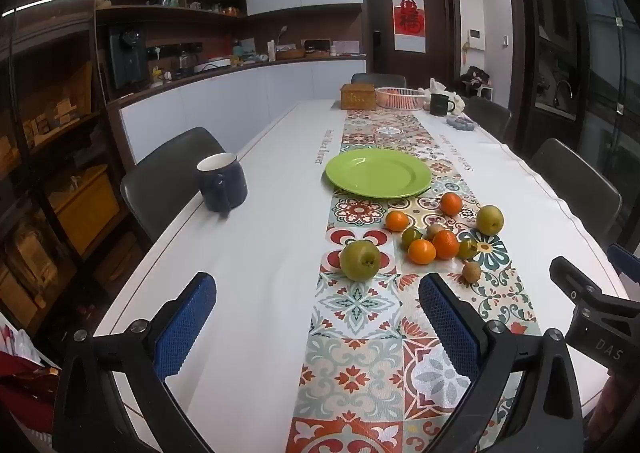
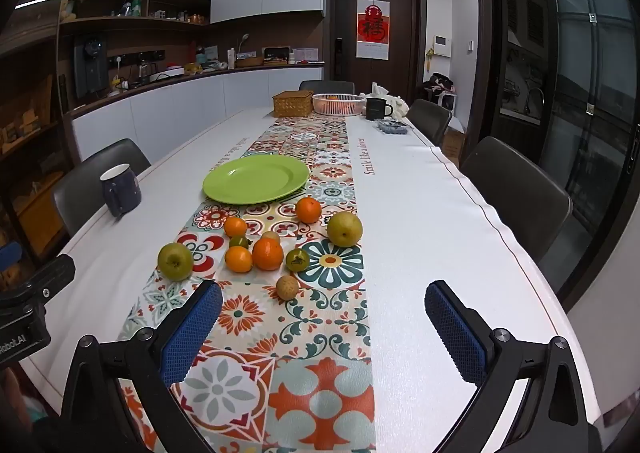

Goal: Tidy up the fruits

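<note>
An empty green plate [image 1: 378, 172] [image 2: 256, 179] lies on the patterned table runner. In front of it lie loose fruits: a green apple [image 1: 360, 259] [image 2: 175, 261] at the left, a yellowish pear [image 1: 489, 219] [image 2: 345, 229] at the right, several oranges [image 1: 421, 251] [image 2: 267, 253], small green fruits [image 2: 297, 259] and a small brown fruit [image 1: 472, 272] [image 2: 287, 287]. My left gripper [image 1: 318, 293] is open and empty, short of the apple. My right gripper [image 2: 324, 303] is open and empty, short of the brown fruit.
A dark blue mug [image 1: 221, 181] [image 2: 120, 190] stands near the table's left edge. At the far end are a wicker box [image 2: 292, 103], a pink basket [image 2: 338, 104] and a dark mug [image 2: 377, 109]. Chairs line both sides.
</note>
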### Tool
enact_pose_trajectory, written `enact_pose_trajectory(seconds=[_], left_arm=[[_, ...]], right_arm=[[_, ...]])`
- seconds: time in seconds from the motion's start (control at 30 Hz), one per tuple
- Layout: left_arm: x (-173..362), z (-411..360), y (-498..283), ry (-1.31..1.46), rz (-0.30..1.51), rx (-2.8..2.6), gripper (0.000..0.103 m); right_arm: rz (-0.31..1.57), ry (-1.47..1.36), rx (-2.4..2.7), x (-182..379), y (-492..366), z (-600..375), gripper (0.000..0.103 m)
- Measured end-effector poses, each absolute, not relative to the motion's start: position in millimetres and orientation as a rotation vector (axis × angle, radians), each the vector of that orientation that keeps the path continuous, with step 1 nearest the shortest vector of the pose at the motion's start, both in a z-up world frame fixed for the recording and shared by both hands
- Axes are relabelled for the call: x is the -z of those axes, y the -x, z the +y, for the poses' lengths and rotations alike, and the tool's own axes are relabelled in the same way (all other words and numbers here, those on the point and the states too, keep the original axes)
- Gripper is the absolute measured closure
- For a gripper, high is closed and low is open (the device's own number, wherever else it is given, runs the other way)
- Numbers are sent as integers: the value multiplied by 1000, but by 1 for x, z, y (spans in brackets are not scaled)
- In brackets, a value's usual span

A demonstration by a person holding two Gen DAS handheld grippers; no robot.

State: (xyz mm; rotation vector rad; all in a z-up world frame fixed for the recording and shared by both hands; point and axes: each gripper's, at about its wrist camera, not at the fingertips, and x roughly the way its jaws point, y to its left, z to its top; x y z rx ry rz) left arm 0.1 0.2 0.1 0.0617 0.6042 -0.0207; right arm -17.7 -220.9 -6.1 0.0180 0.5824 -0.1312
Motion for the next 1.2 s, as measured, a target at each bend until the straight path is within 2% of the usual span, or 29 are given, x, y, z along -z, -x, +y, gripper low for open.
enact_pose_trajectory(seconds=[1.2], left_arm=[[-4, 2, 4, -66, 573, 8, 0]], right_arm=[[582, -17, 130, 5, 17, -221, 0]])
